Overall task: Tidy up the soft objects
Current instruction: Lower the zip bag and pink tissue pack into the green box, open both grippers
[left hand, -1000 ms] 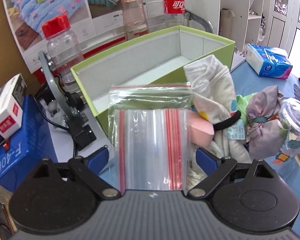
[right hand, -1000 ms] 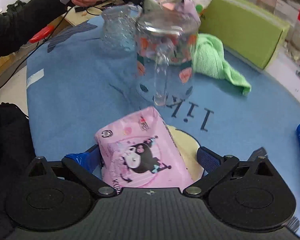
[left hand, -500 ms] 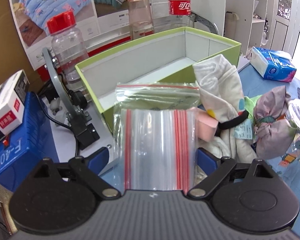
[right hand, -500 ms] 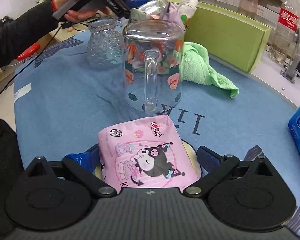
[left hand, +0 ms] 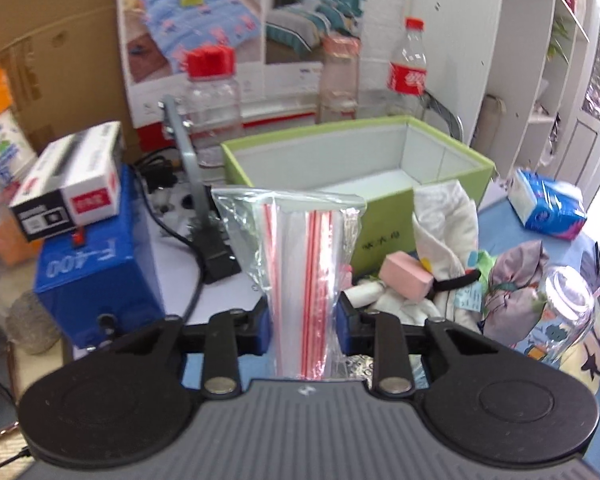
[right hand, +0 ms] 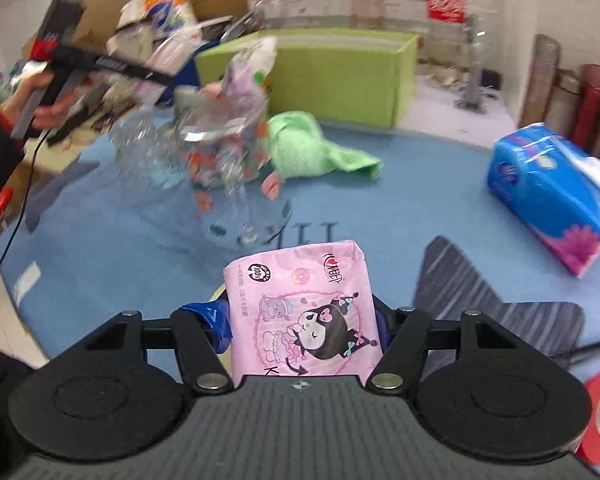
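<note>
left and right wrist views, both tools loaded. ahead of the left gripper (left hand: pixel 304 316) stands the green box (left hand: pixel 384 216), open and seemingly empty, the likely destination. the blue mat (right hand: pixel 380 208) spreads ahead of the right gripper (right hand: pixel 300 320). the left jaws are closing on the stack of zip bags (left hand: pixel 300 272), which is squeezed narrow and upright between the blue pads (left hand: pixel 260 324); the right jaws are closing on the pink tissue pack (right hand: pixel 300 308), pressed at both sides. judged step: both soft items gripped and being lifted for carrying to the box. to do it well, keep each squeeze firm, as the slick bags may slip and the pack may buckle, and raise each load above the box wall before moving over the opening.

surroundings, largest first: a blue machine (left hand: pixel 96 272) left of the left tool, bearing a white carton (left hand: pixel 72 184); a blue tissue pack (right hand: pixel 552 196) right of the right tool; a white garment (left hand: pixel 448 248) heaped against the box front, just right of the left jaws; a glass jug (right hand: pixel 228 168), blurred, directly ahead of the right tool, between it and the box, so go over or around it; a green cloth (right hand: pixel 312 152) beyond the jug; a pink sponge (left hand: pixel 406 276) on the garment.
</note>
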Available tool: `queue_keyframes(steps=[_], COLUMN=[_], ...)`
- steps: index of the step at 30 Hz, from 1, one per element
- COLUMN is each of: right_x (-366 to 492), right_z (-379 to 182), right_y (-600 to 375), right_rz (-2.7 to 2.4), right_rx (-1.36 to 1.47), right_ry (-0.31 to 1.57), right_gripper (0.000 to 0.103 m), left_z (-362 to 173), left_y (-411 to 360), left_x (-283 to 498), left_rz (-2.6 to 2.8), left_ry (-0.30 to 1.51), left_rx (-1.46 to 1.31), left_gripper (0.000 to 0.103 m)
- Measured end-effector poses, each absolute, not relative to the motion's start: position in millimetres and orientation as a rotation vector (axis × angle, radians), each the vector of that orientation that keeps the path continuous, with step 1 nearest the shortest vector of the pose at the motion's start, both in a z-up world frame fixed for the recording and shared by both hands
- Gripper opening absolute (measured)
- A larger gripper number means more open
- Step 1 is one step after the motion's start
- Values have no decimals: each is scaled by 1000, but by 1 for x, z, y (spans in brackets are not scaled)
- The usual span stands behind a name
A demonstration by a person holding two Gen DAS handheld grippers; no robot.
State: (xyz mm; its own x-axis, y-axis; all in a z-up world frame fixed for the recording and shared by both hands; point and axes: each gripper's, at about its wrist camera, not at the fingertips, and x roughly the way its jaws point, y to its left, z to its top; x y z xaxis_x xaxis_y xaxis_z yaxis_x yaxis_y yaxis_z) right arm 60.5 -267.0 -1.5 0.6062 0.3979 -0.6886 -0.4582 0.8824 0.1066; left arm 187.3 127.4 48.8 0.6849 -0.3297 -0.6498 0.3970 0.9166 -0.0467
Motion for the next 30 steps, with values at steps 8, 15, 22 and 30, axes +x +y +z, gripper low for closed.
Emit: queue_keyframes(steps=[8, 15, 22, 30], right_x=[166, 305, 359, 324], right_z=[84, 91, 52, 80], right_y=[-238, -167, -132, -149], right_rz=[463, 503, 451, 437], right_rx=[-81, -74, -54, 23], right_ry=[541, 566, 730, 582], right_gripper=[50, 51, 58, 65], left_z=[95, 88, 67, 69], left_y=[101, 70, 69, 88], left_x=[223, 293, 323, 290], left_rz=[-397, -392, -342, -353], left_ry=[640, 687, 690, 662], left_rx=[81, 59, 77, 35], left_gripper=[29, 29, 73, 73])
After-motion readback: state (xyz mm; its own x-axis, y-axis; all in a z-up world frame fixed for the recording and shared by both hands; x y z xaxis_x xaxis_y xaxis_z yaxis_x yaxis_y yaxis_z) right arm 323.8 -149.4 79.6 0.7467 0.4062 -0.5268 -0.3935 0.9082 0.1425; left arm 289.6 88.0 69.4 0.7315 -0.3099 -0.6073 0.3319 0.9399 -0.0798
